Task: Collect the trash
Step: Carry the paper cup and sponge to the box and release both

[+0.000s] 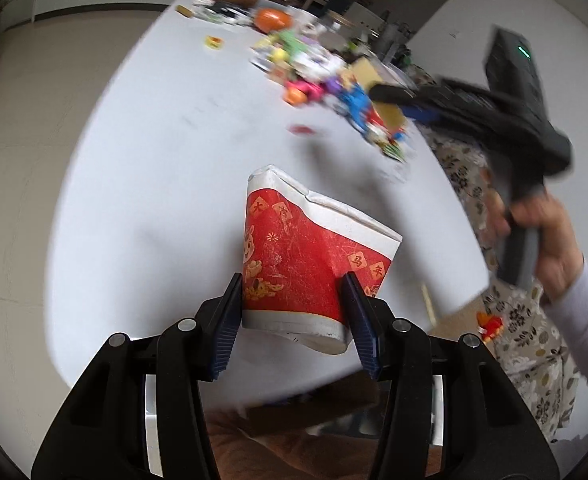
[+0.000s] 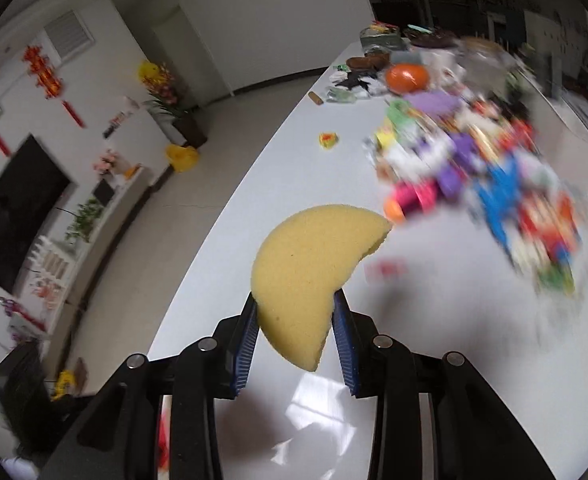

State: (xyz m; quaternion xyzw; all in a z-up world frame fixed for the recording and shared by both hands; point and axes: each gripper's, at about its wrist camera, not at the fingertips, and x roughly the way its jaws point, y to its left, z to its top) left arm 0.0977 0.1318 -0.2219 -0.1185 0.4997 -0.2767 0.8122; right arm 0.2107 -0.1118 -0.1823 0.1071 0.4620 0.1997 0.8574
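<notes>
The left hand-held gripper [image 1: 291, 320] pinches a crushed paper cup [image 1: 314, 268]; the right hand-held gripper [image 2: 296, 332] squeezes a yellow sponge [image 2: 306, 272].

A home living room

Left of the long white table [image 2: 221, 280]: a dark television [image 2: 17, 208], red festive hangings [image 2: 45, 72], potted flowers [image 2: 165, 92], and a low white cabinet [image 2: 65, 248] against the wall.

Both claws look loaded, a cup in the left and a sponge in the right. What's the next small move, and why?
Probably carry both toward wherever trash goes, not reach for more. The left claw is clamped on the crushed red paper cup and the right claw on the yellow half-round sponge, both lifted above the white table. No bin shows in either view, so find one first.
</notes>
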